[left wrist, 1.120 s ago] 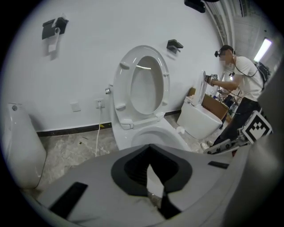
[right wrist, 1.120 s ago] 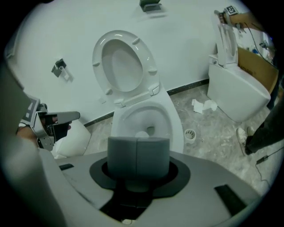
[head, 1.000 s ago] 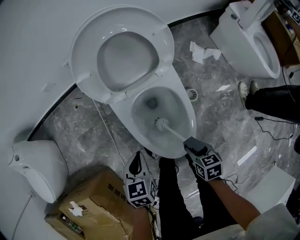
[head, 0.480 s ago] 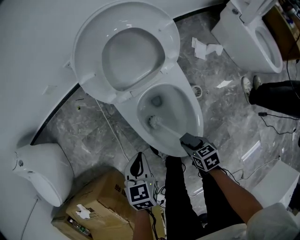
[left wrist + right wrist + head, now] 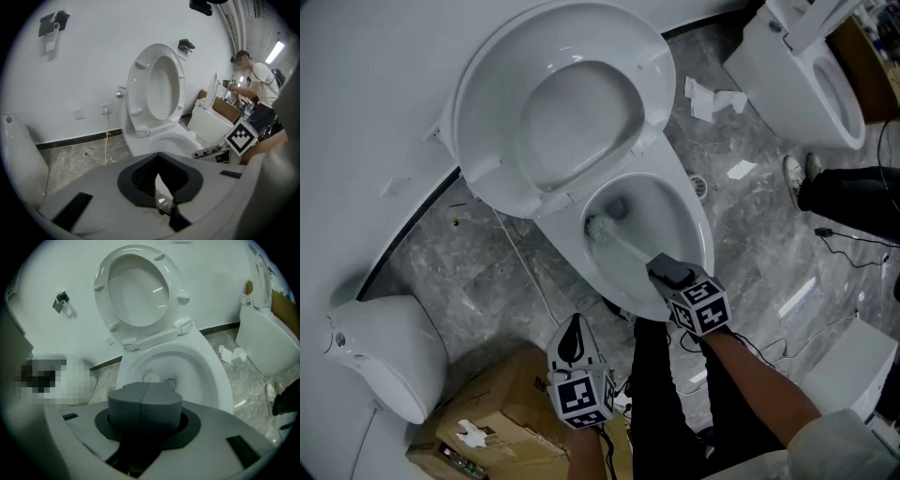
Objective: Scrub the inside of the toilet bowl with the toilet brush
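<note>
your right gripper (image 5: pixel 666 272) jaws clamped on the toilet brush (image 5: pixel 626 247) handle, bristle end down inside the toilet bowl (image 5: pixel 686 220) near the drain, left gripper (image 5: pixel 576 337) jaws closed on nothing, off beside the bowl, seat (image 5: pixel 487 103) flipped up

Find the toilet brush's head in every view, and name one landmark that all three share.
Head view: the brush head sits at picture centre, low inside the bowl, left of the drain.
Left gripper view: not in it; the bowl's near rim hides the inside.
Right gripper view: centre, just above the jaws, left of the drain.
Shared landmark: the raised seat.
</note>
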Motion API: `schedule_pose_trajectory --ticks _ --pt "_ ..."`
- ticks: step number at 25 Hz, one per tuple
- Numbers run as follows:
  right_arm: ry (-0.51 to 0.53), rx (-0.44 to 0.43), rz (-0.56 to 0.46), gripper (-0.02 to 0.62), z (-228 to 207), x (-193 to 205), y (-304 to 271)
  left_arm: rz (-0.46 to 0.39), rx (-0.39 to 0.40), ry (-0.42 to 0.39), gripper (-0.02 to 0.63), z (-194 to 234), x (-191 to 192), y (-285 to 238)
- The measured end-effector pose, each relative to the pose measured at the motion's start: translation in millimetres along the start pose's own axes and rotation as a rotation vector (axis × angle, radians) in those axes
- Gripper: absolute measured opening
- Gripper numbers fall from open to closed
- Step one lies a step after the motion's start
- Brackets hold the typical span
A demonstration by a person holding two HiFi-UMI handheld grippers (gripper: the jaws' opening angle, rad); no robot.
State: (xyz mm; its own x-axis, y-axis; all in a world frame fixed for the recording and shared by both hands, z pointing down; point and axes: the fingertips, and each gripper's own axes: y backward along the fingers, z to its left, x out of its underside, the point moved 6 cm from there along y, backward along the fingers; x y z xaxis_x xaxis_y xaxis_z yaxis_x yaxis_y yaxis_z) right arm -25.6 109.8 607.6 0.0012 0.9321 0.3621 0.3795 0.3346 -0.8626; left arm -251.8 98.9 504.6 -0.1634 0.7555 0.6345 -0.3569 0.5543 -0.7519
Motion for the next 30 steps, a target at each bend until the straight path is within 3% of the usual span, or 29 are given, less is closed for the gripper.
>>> schedule_pose_trajectory --ticks 12,20,30 --pt "-0.151 0.146 -0.073 0.167 -29.9 -32.0 -13.9 0.019 0.021 -0.073 0.029 48.6 -25.5 -27.3" --pt "-0.210 0.205 -0.097 0.167 -62.4 -27.9 0.2 0.031 0.088 -0.125 0.029 21.9 -32.1 -44.6" --pt "-0.249 0.228 -0.055 0.167 -74.3 10.9 28.2 0.023 0.129 -0.152 0.029 -7.2 -37.4 -50.6"
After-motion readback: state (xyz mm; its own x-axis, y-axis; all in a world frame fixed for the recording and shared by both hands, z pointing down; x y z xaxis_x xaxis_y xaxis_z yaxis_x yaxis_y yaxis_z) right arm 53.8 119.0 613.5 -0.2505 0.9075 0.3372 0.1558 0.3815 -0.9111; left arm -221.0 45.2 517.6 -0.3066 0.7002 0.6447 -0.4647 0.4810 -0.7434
